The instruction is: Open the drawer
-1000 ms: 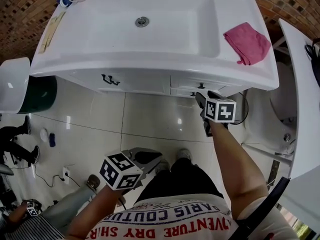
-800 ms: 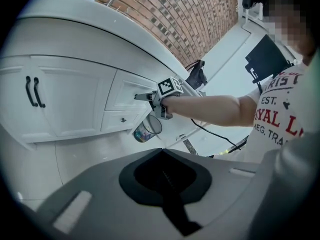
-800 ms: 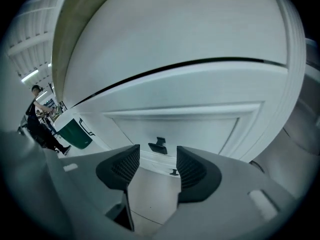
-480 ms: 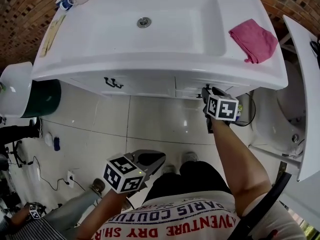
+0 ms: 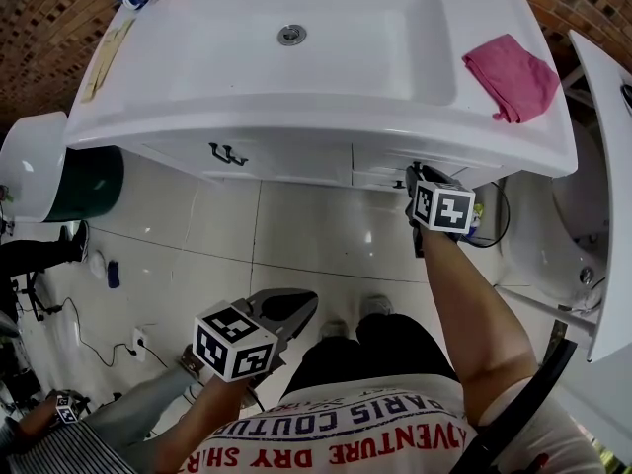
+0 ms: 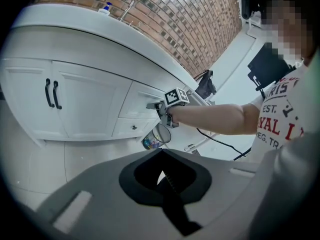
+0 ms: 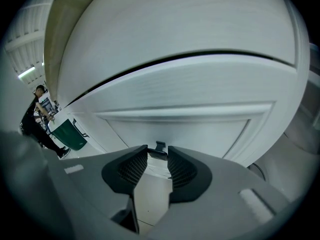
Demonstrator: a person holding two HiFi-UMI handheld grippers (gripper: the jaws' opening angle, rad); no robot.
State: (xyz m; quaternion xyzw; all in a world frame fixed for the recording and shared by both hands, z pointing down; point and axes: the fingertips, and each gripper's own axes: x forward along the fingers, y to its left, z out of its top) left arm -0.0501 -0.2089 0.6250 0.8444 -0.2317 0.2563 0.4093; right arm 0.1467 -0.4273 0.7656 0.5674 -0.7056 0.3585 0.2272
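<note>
We find the right gripper (image 7: 158,157) with its jaws closed onto the small dark handle (image 7: 159,146) of the drawer (image 7: 175,126). The handle's short bar lies crosswise in the gap, and each pad appears to touch one end. The drawer front stands directly ahead of the jaws and looks shut, flush under the rim of the white washbasin (image 5: 296,117). It sits right of the cabinet doors (image 5: 222,161). We judge that the pull must run straight back along the jaw axis, toward the person. The left gripper (image 6: 162,179) has its jaws together on nothing. It hangs low by the person's waist, well apart from the drawer, so the right hand alone is placed to act.
</note>
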